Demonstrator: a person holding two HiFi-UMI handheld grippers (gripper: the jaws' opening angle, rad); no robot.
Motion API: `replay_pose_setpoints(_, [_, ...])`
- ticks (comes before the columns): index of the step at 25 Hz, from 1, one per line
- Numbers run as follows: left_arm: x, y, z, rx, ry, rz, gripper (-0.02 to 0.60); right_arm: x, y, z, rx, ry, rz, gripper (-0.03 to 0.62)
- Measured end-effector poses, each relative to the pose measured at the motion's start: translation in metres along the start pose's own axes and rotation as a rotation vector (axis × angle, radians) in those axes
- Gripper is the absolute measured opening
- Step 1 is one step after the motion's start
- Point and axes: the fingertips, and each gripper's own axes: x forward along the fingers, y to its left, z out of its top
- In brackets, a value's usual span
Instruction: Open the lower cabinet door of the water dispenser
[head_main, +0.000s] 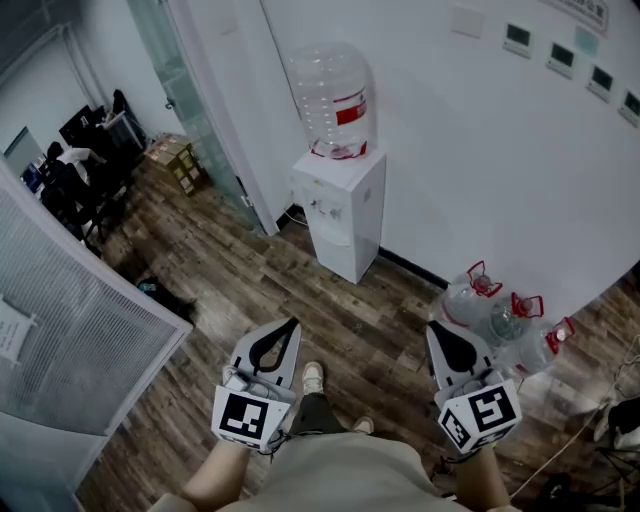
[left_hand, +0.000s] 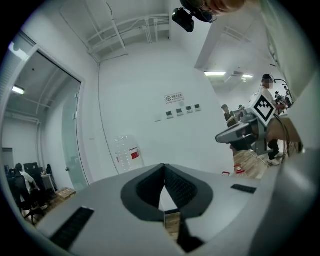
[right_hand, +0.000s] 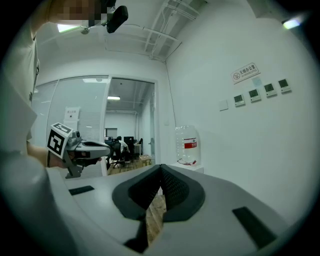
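Both of my grippers are clenched on nothing. The left gripper (head_main: 292, 324) has its pads pressed tip to tip, and so does the right gripper (head_main: 433, 329); only floor shows through the slit below each pair of tips. The water dispenser (head_main: 340, 210) stands ahead of me, well apart from both tips. Its back is against the white wall (head_main: 480, 150), and a clear bottle (head_main: 332, 100) sits upside down on its top. The lower cabinet door (head_main: 330, 250) is on the dispenser's front face, below the taps. It looks flush with the body, and I cannot make out a seam or handle from here. Between me and the dispenser's front lies an open stretch of wood floor (head_main: 250, 290), and neither gripper is near any edge there. To the dispenser's left as I face it, a white frame and glass partition (head_main: 190, 90) run back toward some cardboard boxes (head_main: 178, 160). The foot of that frame comes close to the dispenser's rear corner. To the dispenser's right, along the wall's dark skirting, a cluster of spare bottles (head_main: 500, 315) with red caps sits on the floor, close to my right gripper's tip in the head view. Farther out from the dispenser's front, on its left, a white mesh panel (head_main: 80, 330) borders the floor, with a dark object (head_main: 165, 295) at its foot.
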Motion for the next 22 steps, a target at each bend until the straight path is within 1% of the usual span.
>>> replay_pose_setpoints(4, [0.002,0.007,0.0,-0.007,-0.016,0.009,0.006,0.018,0.004,-0.002,0.0,0.001,0.018,0.006])
replay_pose_setpoints(10, [0.021,0.032,-0.013,-0.029,-0.02,0.013,0.006,0.055,0.007,-0.004,-0.006,0.018,0.039,0.006])
replay_pose_setpoints(17, [0.054,0.084,-0.03,-0.05,-0.008,0.011,0.006,0.111,-0.002,-0.004,-0.003,0.058,0.032,0.006])
replay_pose_setpoints(22, [0.087,0.135,-0.044,-0.065,0.013,0.002,0.006,0.17,-0.006,-0.001,0.006,0.095,0.029,0.006])
